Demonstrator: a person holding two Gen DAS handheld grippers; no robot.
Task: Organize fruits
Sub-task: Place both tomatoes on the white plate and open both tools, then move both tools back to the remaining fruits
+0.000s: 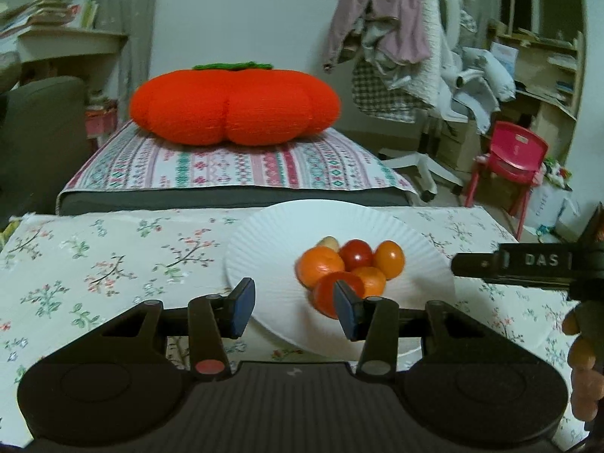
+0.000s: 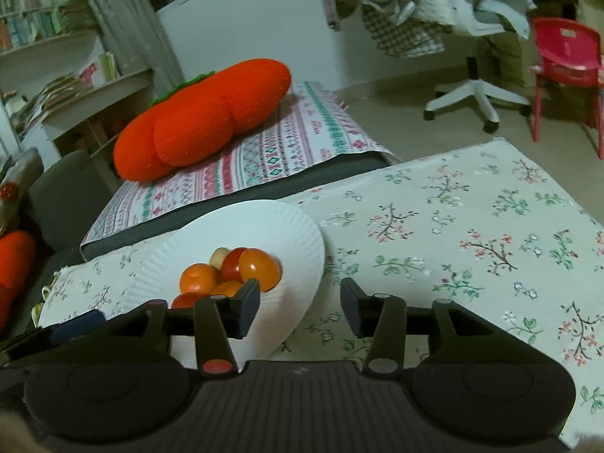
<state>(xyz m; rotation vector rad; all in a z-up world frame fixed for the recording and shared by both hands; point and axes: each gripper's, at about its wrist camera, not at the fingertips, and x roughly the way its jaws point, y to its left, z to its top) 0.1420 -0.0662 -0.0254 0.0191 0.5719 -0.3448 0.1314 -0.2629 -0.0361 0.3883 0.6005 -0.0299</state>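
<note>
Fruits (image 1: 349, 268) sit heaped together on the right half of a white paper plate (image 1: 271, 241), which lies on the floral-clothed worktop (image 1: 113, 260). Beyond the worktop a bed (image 1: 226, 166) carries a big orange pumpkin cushion (image 1: 234, 105); a red chair (image 1: 517, 154) stands farther right.

The left claw (image 1: 293, 307) hangs over the plate's near edge, fingers spread wide and holding nothing; its right pad (image 1: 345, 309) overlaps the nearest red fruit (image 1: 324, 294), though whether they touch cannot be told. Only this view shows the other tool's side at far right, marked "DAS", with fingers of the person's hand (image 1: 581, 355) below it.

The right claw (image 2: 300, 305) is likewise released and empty, straddling the plate's (image 2: 264, 222) right rim: the left pad (image 2: 249, 307) is over the plate just beside the heap (image 2: 234, 268), the right pad over bare cloth (image 2: 472, 226). Only this view shows a pale small fruit (image 2: 219, 256) clearly at the heap's back, and a second orange cushion (image 2: 15, 264) at far left.
</note>
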